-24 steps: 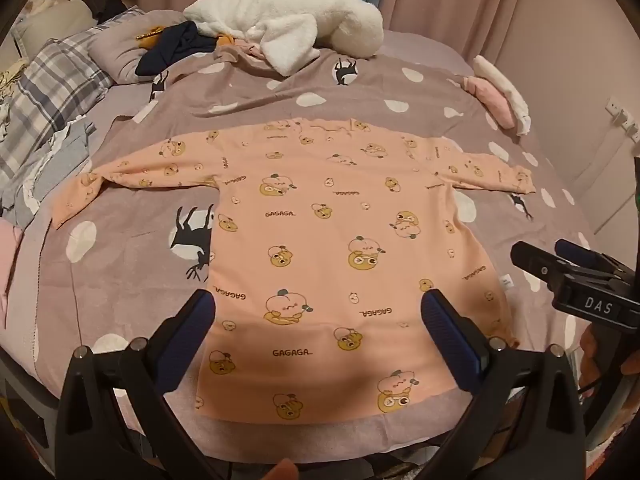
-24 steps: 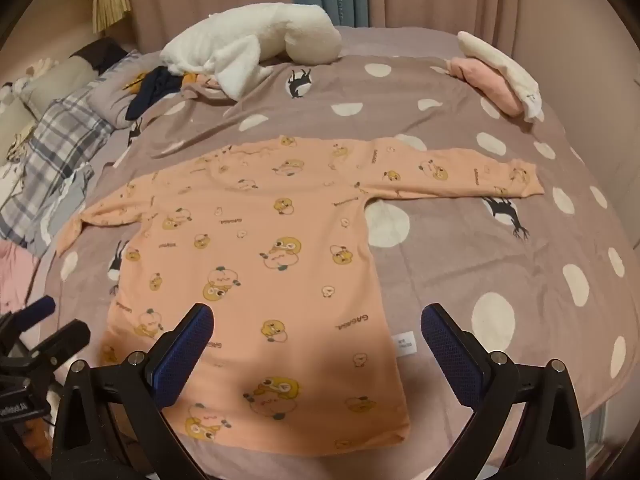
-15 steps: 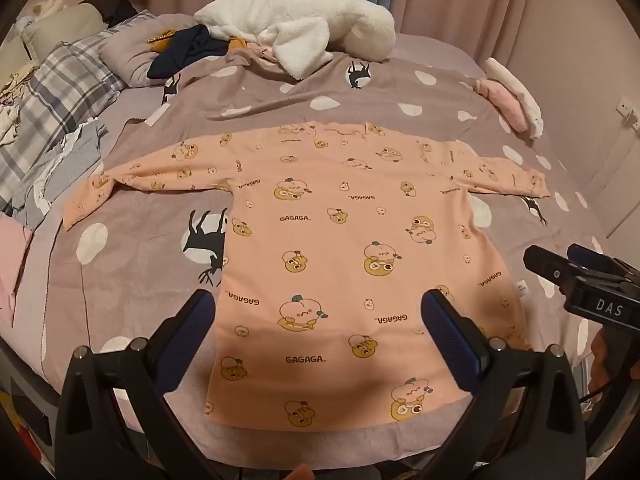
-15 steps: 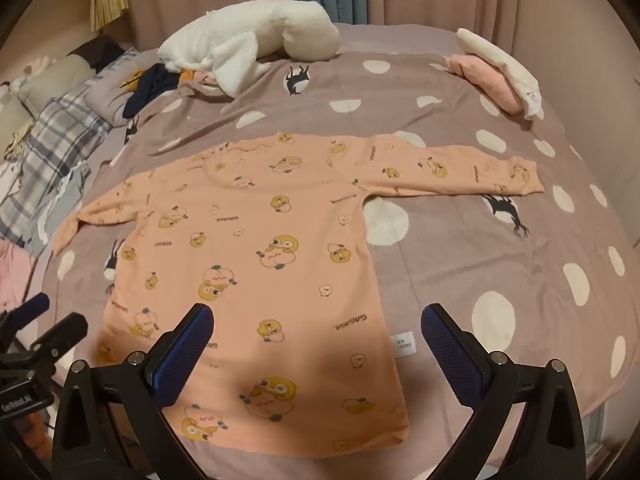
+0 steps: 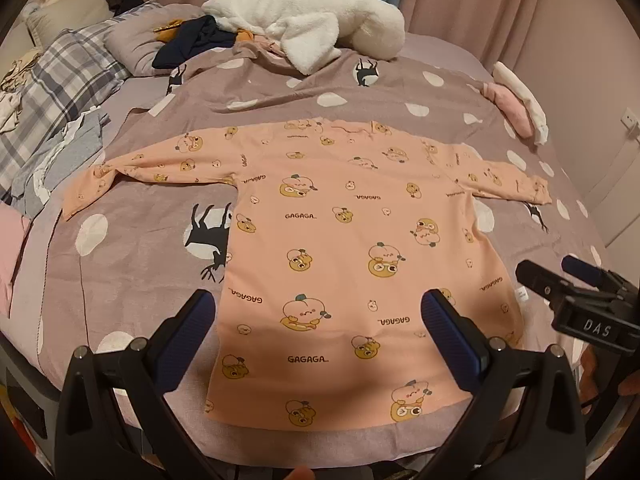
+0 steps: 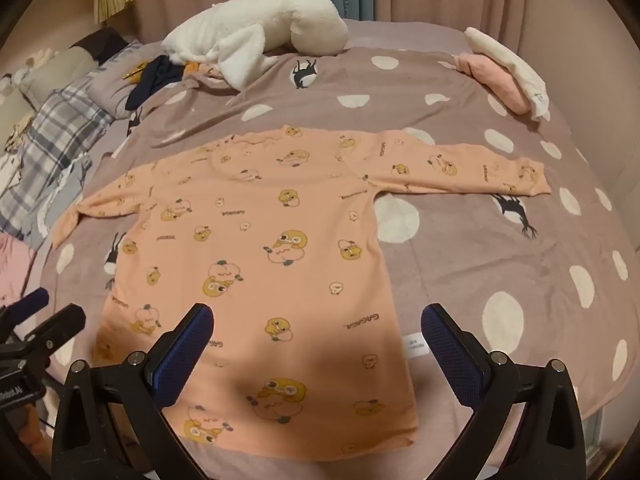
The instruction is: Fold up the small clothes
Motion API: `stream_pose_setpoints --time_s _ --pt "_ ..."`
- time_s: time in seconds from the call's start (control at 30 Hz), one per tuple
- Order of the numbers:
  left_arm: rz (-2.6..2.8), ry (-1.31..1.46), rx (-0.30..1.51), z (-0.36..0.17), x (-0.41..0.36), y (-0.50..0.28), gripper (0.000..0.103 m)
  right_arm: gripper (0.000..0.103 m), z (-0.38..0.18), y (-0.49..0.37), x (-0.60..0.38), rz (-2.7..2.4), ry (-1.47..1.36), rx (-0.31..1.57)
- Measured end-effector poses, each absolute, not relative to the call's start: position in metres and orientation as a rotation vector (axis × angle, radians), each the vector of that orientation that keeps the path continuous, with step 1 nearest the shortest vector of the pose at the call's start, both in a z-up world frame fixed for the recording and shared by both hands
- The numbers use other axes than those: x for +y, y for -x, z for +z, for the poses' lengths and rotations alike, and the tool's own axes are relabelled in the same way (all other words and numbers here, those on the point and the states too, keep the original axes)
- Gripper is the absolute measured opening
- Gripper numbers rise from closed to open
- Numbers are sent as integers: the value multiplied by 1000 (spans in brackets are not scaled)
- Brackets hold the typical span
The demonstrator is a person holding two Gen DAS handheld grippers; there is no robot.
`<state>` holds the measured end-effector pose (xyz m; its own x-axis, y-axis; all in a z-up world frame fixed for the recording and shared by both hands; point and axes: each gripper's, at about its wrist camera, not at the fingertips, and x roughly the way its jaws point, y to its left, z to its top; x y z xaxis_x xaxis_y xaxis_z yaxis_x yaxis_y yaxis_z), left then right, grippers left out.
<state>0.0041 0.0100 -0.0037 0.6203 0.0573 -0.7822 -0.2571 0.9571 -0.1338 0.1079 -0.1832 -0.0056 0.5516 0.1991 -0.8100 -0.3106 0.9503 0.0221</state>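
1. peach knit, soft and thin – the left wrist view shows one long-sleeved top (image 5: 344, 256) spread flat and face up on the spotted bedspread (image 5: 132, 264), hem nearest the camera, neckline far, both sleeves stretched out sideways. the left gripper (image 5: 316, 316) hangs over the hem end, its two blue pads spread wide with nothing between them and no contact with the cloth. just beyond the top's right hem corner the right gripper (image 5: 568, 280) shows from the side, and from this angle i cannot tell how its jaws stand.

2. handling, as a judgement: light, limp and not slippery. it should drape and sag from any pinch, so a single layer at a hem corner or a sleeve cuff looks the best hold, lifted low so the rest drags flat.

3. the right wrist view has the same top (image 6: 256, 248) offset to the left, with its right sleeve reaching out across the bedspread (image 6: 500, 248). the right gripper (image 6: 316, 316) hovers above the hem's right side – pads wide apart, empty. a small white care label (image 6: 415, 345) pokes out at the top's right side seam.

4. count: one peach top, two sleeves, two grippers. beyond the neckline lie one white fleecy heap (image 6: 256, 28) and one dark garment (image 6: 154, 80); past the right sleeve, one pink-and-cream folded bundle (image 6: 504, 68).
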Motion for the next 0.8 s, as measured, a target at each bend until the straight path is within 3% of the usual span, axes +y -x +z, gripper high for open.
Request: stream_pose_setpoints --time_s 0.8 --pt "157 220 869 -3 -4 -23 103 103 -10 -111 -186 304 138 951"
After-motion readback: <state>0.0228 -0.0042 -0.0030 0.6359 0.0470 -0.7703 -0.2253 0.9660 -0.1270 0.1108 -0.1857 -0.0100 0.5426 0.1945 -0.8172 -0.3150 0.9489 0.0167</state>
